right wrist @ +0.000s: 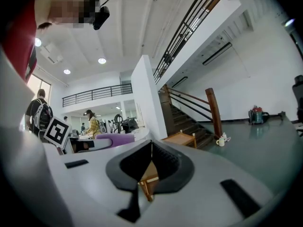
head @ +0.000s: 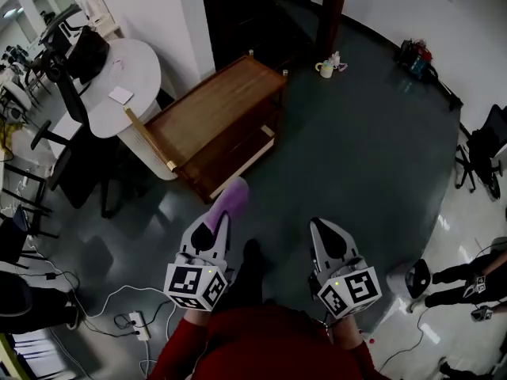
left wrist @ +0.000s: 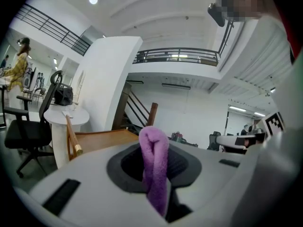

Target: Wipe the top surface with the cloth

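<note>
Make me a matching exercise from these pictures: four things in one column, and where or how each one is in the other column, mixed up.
1. fluffy purple cloth
2. brown wooden two-shelf table
3. small white mug
4. right gripper

A. on the floor by the dark wooden post
B. shut, empty
C. clamped in the left gripper
D. next to the round white table

Pairs: 1-C, 2-D, 3-A, 4-B
</note>
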